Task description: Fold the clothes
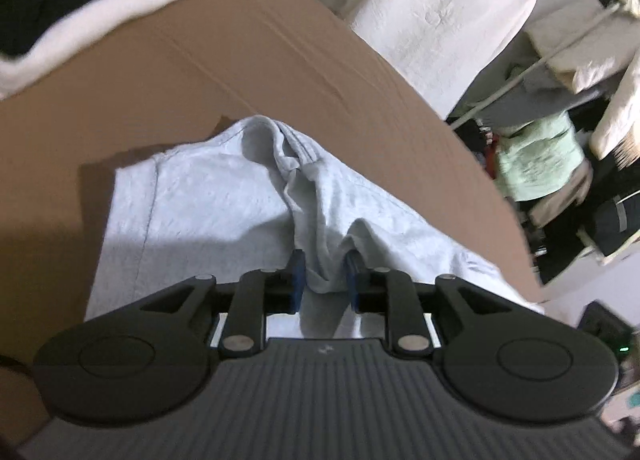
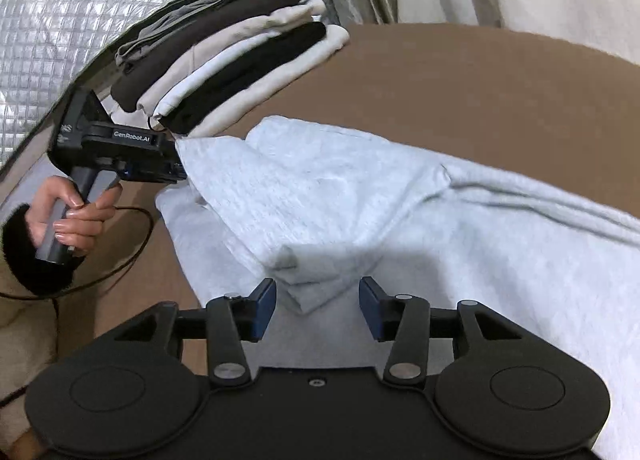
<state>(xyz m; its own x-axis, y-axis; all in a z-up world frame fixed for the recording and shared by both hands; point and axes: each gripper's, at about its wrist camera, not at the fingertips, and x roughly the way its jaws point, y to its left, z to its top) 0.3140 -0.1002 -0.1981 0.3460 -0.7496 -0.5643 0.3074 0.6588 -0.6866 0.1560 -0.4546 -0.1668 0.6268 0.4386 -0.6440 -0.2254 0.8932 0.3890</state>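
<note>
**Fold laid over, both claws letting go**

The pale grey knitted garment (image 2: 360,196) lay spread on the brown cardboard-covered bench (image 2: 460,72), one part doubled back over the rest so that a loose corner sat just ahead of the right claw (image 2: 318,306); that claw stood released, its blue pads well clear of the cloth on either side, with only the folded corner lying between them. The left claw (image 1: 322,280) was narrower; a ridge of the grey fabric stood up between its blue pads, and from its own view the pads looked slackened rather than clenched, though whether they touched the cloth could not be told; in the right wrist view the person's hand (image 2: 68,216) held that tool at the garment's far edge, beside a stack of folded dark and cream clothes (image 2: 224,72).

By this reading one fold had just been set down and the release was the step in hand; the next move would call for drawing both claws back without dragging the cloth, then taking fresh edges for the following fold, or smoothing the raised ridge first.
</note>
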